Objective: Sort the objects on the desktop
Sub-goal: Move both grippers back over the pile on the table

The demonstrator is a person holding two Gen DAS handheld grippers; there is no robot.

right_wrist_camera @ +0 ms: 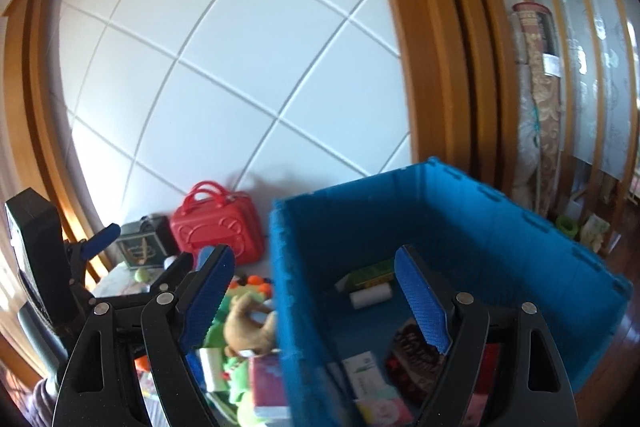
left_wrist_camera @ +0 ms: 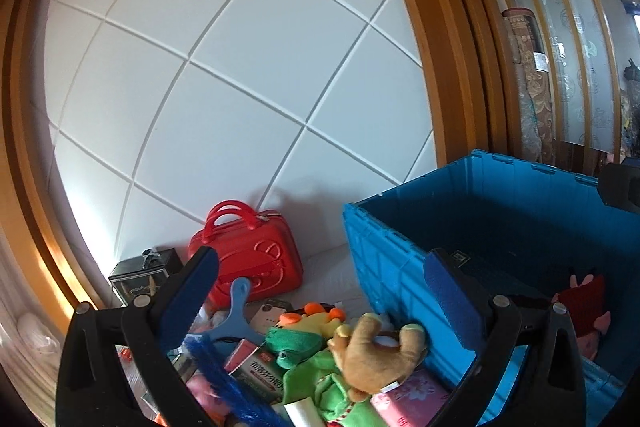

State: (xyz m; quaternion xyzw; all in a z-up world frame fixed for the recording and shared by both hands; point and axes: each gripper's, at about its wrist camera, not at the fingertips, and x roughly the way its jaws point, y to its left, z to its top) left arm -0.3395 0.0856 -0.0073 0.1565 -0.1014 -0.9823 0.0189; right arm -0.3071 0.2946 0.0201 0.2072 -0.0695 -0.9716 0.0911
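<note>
Both tongs spread wide, nothing held. Left tongs point(left_wrist_camera: 320, 299) hang over the loose pile; right tongs point(right_wrist_camera: 316, 303) straddle the near-left wall of the blue crate point(right_wrist_camera: 280, 267), one finger outside, one over the inside.

Where stuff is: unsorted pile sits on the counter point(left_wrist_camera: 336, 275) just left of the crate, touching its wall: tan plush point(left_wrist_camera: 376, 347) on top, green frog plush point(left_wrist_camera: 296, 347) beside it, green box point(left_wrist_camera: 256, 371), pink packet point(left_wrist_camera: 412, 399), blue comb point(left_wrist_camera: 236, 311). Red case point(left_wrist_camera: 244, 259) and a dark box point(left_wrist_camera: 144, 271) stand further back by the wall panel. Crate already has a white roll point(right_wrist_camera: 370, 295), a green carton point(right_wrist_camera: 366, 275), a dark packet point(right_wrist_camera: 416, 351), plus more at the bottom edge, too blurred to name.

Risks, my read:
- Pile is layered, so a grab at the tan plush prob drags the frog or packet along → wrong or double pick.
- Plush is soft; a shallow pinch slips mid-carry and drops outside the crate.
- Crate wall is tall and right against the pile. A low carry clips the rim.
- Both tongs close together near that wall, so a collision is likely if both move at once.
- Right view is blurred, placement there is unreliable.

Room: open air above the pile and above the crate mouth. Tight at pile/crate seam. Counter's left edge isn't visible, so don't sweep things that way.
</note>
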